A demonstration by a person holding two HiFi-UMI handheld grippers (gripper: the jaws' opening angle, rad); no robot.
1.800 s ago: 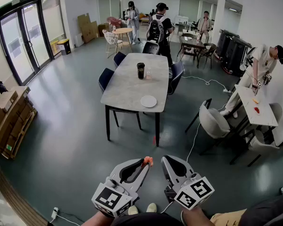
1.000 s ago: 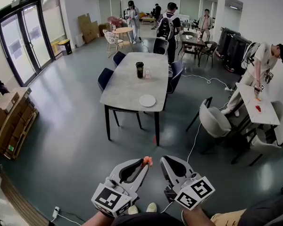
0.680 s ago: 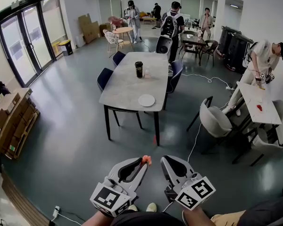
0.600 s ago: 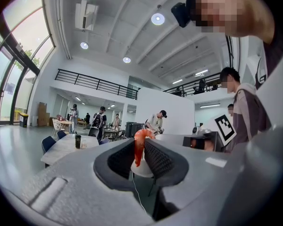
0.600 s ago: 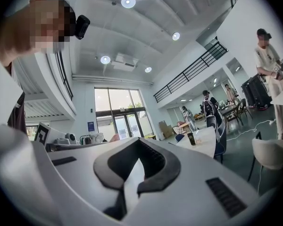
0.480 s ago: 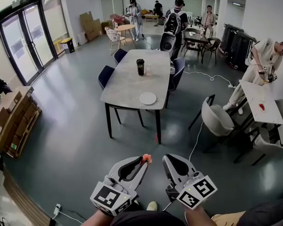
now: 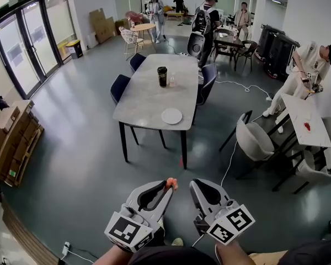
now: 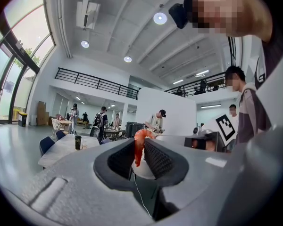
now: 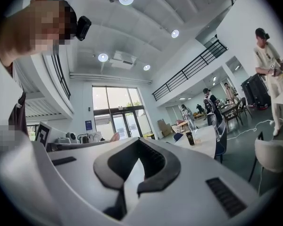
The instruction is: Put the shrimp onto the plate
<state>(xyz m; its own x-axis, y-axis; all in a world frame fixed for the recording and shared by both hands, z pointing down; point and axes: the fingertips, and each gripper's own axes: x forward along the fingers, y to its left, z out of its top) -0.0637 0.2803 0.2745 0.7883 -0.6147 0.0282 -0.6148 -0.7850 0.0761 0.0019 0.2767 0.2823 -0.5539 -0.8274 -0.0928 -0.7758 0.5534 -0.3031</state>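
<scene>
My left gripper is shut on an orange shrimp that sticks up from its tips. In the left gripper view the shrimp hangs pinched between the dark pads of the left gripper. Beside it, my right gripper is shut with nothing in it; the right gripper view shows that gripper with its pads meeting. A white plate lies near the front end of a long grey table, well ahead of both grippers across open floor.
A dark cup and a small glass stand mid-table. Dark chairs flank it; a grey armchair and a floor cable lie right. A person works at a white side table. Cardboard boxes line the left.
Both grippers keep their pose and the shrimp stays held. The grey table sits slightly nearer and lower in view. A person with a backpack has walked to the table's far end.
</scene>
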